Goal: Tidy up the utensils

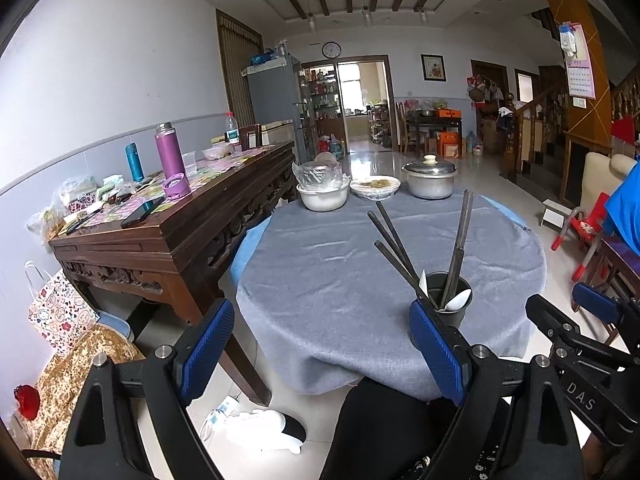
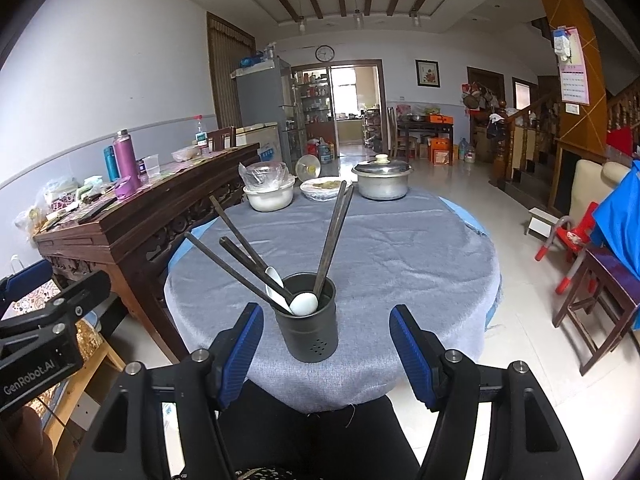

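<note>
A dark metal utensil holder point(image 2: 307, 322) stands near the front edge of a round table with a grey cloth point(image 2: 400, 248). It holds several dark chopsticks point(image 2: 240, 252) and two white spoons point(image 2: 304, 303). My right gripper point(image 2: 326, 356) is open and empty, its blue pads to either side of the holder and a little nearer than it. My left gripper point(image 1: 322, 354) is open and empty at the table's front edge, left of the holder point(image 1: 450, 300), whose left side its right pad point(image 1: 438, 354) hides.
At the table's far side stand a white bowl with a plastic bag point(image 2: 267, 192), a covered plate point(image 2: 324, 189) and a lidded metal pot point(image 2: 383, 182). A cluttered wooden sideboard point(image 1: 172, 220) is to the left. A stool and a red chair point(image 2: 576, 248) are to the right.
</note>
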### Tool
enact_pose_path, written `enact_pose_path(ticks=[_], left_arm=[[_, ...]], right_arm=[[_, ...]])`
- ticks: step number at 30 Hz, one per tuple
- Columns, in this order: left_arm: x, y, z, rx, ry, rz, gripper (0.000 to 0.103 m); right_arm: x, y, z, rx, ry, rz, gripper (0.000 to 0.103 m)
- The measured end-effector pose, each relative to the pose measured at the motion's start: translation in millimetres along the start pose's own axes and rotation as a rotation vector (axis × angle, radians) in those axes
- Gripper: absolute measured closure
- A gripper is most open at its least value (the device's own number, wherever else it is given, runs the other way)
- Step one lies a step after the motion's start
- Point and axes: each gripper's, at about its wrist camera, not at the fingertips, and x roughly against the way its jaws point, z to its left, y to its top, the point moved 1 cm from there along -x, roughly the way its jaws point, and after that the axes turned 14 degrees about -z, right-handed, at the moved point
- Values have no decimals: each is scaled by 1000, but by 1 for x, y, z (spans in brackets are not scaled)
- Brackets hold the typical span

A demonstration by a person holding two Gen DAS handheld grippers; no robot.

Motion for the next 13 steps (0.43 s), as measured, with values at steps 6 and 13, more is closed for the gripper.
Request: enact_pose_path(ticks=[6,13], left_arm=[[-7,-1,-2,-3,-9,16,14],[-35,-5,14,55,-20,34,14]], right_arm=[[-8,-2,-2,-1,-1,15,34],[-39,-4,-20,-20,-25,71,33]])
